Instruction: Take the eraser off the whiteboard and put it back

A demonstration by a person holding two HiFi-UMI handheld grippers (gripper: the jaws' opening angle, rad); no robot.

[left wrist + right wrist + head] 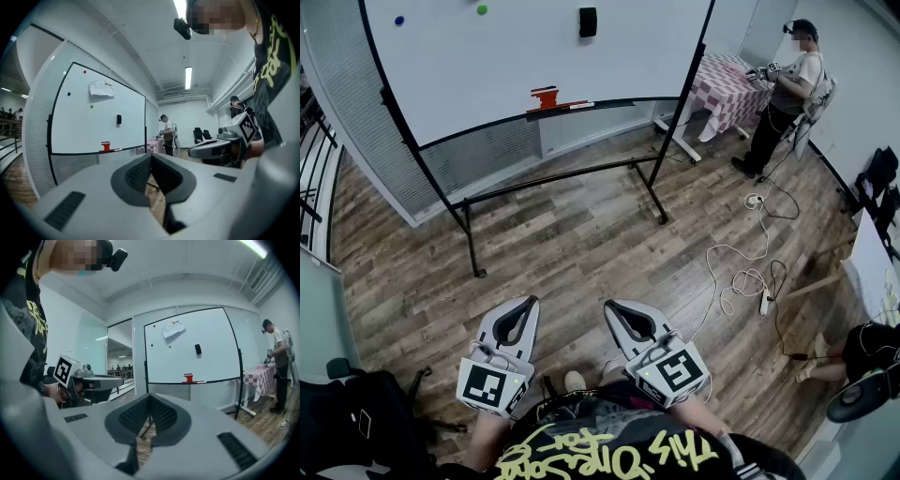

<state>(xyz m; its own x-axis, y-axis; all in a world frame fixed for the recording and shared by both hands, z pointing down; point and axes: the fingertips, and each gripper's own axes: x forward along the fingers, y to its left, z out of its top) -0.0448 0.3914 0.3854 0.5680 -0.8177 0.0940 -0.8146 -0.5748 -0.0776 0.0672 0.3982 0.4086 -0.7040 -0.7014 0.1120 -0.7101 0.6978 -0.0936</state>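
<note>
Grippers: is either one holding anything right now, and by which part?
Nothing is held. The left gripper and right gripper are both shut and empty, well short of the whiteboard.

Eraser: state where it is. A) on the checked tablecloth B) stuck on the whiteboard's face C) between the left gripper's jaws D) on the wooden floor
B: the black eraser sits high on the face of the whiteboard, while the left gripper and the right gripper are shut, empty and well short of it.
</note>
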